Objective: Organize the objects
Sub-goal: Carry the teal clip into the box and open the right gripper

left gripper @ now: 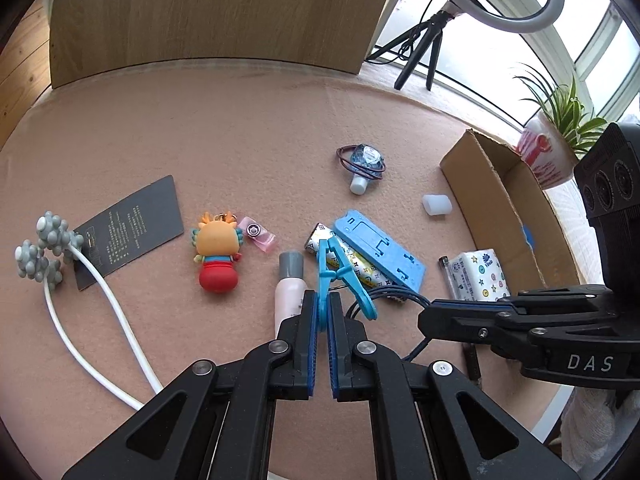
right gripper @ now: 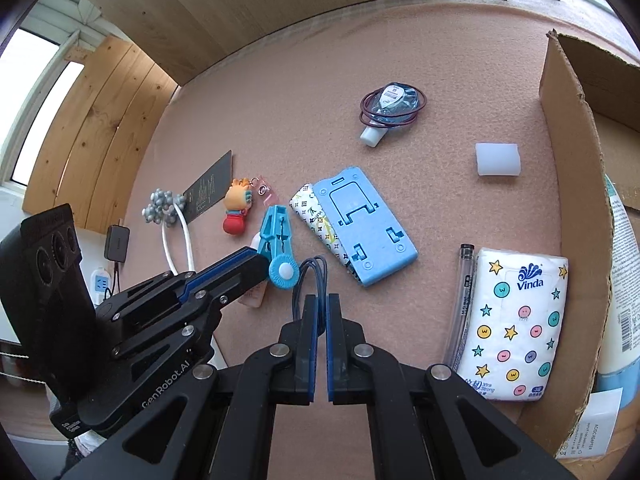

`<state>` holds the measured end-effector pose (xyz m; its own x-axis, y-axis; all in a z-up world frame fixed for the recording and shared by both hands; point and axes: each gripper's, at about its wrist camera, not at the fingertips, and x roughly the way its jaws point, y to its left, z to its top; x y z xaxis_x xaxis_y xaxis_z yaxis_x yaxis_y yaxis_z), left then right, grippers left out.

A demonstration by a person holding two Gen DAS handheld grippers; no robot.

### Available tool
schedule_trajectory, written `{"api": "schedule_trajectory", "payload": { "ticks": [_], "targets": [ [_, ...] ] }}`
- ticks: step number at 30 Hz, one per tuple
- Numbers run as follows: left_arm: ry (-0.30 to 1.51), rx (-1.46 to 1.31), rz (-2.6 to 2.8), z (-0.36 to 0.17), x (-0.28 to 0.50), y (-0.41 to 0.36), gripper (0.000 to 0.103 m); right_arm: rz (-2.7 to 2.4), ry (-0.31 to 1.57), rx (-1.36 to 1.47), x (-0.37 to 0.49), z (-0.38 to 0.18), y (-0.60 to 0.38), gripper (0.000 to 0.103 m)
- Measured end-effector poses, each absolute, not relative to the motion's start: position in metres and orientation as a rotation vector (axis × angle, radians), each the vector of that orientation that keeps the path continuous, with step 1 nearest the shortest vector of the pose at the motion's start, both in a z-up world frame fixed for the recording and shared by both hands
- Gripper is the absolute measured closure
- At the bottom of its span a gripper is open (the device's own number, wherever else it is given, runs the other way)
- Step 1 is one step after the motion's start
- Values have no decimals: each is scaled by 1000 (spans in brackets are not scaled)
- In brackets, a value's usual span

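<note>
Blue clothes peg: bright light-blue plastic, two long tapered arms w/ a metal spring btwn them, one handle end a round ribbed disc w/ white centre button. It's lifted off the pink felt table, pinched by one handle end in the left gripper, jaws clenched on it; its clamp tips point away from the gripper, out over the gray-capped pink tube and the patterned pouch.

Right gripper is right beside it, jaws clamped on a dark blue hair tie; the loops stick up past the fingertips, close to the peg's disc.

On the table under/around: blue phone stand lying partly on the pouch, orange-headed doll keychain w/ red body, pink badge clip touching it, black card, white massager w/ gray knobbed balls. Further back a clear blue bottle w/ hair ties looped round it, and a white cap. Near the open cardboard box: Vinda tissue pack w/ a clear pen touching its side.
</note>
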<state>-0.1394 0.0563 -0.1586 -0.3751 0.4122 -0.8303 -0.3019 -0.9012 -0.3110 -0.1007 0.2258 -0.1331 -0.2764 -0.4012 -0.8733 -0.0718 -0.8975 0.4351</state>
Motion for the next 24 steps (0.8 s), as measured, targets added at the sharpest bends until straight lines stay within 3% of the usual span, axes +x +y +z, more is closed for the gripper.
{"api": "schedule_trajectory", "payload": {
  "ticks": [10, 24],
  "targets": [
    [-111, -1381, 2295, -136, -138, 68, 99, -2498, -670, 1617, -68, -81, 291, 100],
    [-4, -1226, 2143, -90, -114, 179, 99, -2766, -783, 1561, -5, -44, 389, 100]
  ]
}}
